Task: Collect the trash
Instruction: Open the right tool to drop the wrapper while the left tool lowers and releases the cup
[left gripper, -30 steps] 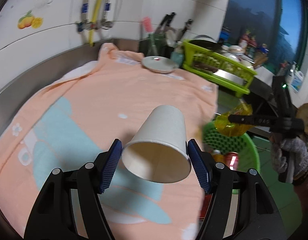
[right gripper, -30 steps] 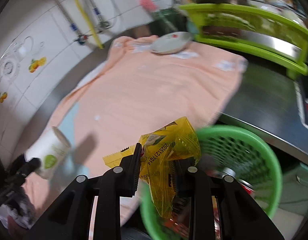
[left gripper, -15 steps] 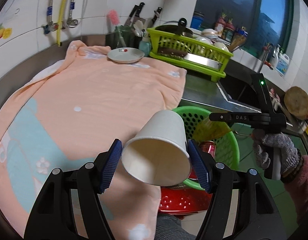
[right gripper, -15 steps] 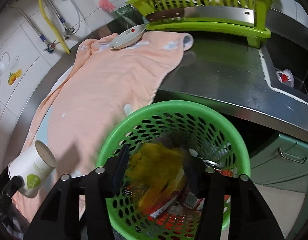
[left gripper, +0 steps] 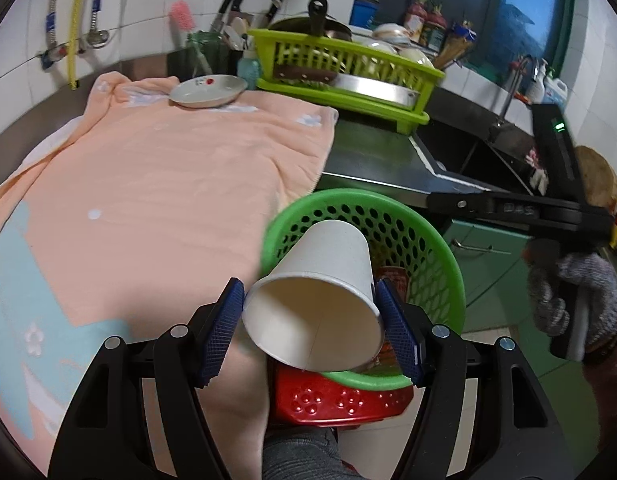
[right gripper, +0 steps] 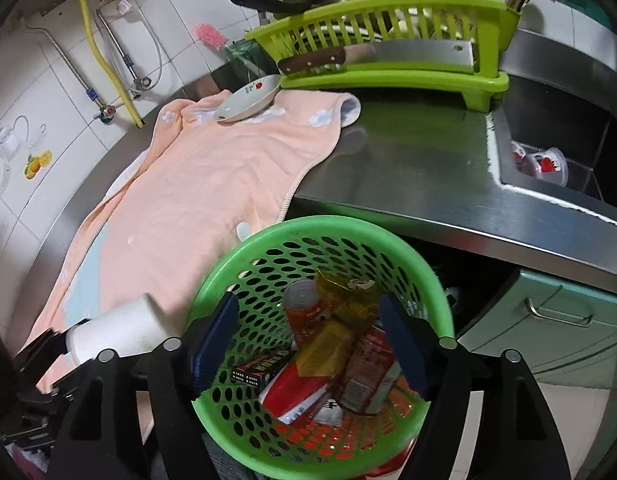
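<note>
My left gripper (left gripper: 310, 322) is shut on a white paper cup (left gripper: 322, 294), mouth toward the camera, held over the near rim of the green basket (left gripper: 440, 248). In the right wrist view the same cup (right gripper: 120, 330) shows at the lower left. My right gripper (right gripper: 308, 340) hangs over the green basket (right gripper: 408, 252), its jaws opening with nothing pressed between the pads. The yellow wrapper (right gripper: 340, 320) lies loose inside the basket on cans and packets. A gloved hand (left gripper: 568, 296) holds the right gripper at the right of the left wrist view.
A peach towel (left gripper: 168, 184) covers the steel counter, with a small plate (left gripper: 208, 90) at its far end. A lime dish rack (right gripper: 388, 40) holds a cleaver (right gripper: 388, 54) and dishes. The sink (right gripper: 548, 152) lies to the right. A red stool (left gripper: 340, 400) sits under the basket.
The right gripper opened and let the yellow wrapper drop into the basket. The left gripper carried the cup rightward from above the towel to the basket's rim.
</note>
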Demonstrator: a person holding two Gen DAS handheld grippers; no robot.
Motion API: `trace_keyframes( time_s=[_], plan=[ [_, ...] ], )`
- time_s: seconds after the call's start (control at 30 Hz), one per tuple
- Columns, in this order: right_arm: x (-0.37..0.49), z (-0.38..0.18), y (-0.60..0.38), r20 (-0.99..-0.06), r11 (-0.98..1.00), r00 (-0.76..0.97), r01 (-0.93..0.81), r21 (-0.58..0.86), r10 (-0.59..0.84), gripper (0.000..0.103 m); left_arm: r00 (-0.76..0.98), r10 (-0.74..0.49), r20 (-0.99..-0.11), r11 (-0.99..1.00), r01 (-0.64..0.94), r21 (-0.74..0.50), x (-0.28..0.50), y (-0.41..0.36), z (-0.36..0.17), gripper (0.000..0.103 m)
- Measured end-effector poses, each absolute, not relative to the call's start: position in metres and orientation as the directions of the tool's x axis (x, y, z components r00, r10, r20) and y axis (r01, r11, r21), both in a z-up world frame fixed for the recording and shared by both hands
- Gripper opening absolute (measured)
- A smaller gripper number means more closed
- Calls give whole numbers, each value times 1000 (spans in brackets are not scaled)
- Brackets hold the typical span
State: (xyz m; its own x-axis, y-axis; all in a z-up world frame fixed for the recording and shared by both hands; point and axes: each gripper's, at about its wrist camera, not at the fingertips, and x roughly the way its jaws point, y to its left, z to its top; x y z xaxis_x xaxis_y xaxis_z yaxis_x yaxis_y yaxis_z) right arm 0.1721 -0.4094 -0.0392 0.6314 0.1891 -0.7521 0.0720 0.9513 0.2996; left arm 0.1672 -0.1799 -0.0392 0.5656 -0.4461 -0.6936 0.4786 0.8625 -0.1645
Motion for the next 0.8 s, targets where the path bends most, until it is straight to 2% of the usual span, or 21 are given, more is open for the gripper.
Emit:
trace_keyframes(
  time_s=[0.4, 0.8],
  plan=[
    [145, -38, -409, -744, 957, 637, 34, 287, 200, 76, 505, -382, -774, 874, 470, -124, 194, -221, -84, 69],
    [130, -41, -391, -733, 970, 659, 18, 242, 171, 77, 494, -381, -782, 872, 472, -127, 195, -223, -87, 72]
  ],
)
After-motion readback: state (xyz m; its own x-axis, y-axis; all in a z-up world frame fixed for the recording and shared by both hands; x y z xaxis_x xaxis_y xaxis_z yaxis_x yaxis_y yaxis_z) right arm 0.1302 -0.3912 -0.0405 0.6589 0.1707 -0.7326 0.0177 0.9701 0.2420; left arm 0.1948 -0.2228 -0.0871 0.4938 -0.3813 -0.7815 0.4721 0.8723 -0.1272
